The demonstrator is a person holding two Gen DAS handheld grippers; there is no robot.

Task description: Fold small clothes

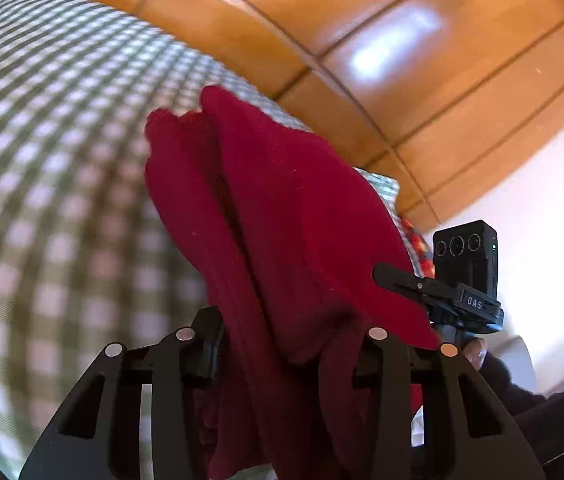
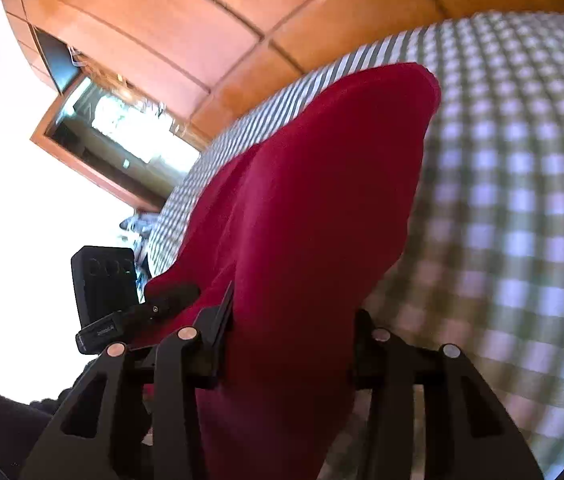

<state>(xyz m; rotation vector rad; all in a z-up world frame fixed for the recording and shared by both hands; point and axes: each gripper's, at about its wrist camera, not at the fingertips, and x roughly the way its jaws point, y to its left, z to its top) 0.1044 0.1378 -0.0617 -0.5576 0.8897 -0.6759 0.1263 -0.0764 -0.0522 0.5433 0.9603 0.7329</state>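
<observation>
The left gripper and the right gripper each clench the dark red garment, which drapes toward 12 o'clock over the checked cloth.

I count one dark red garment, bunched at the centre of both views. One green-and-white checked cloth spreads beneath it. Two grippers: my left gripper at six o'clock, my right gripper likewise.
</observation>
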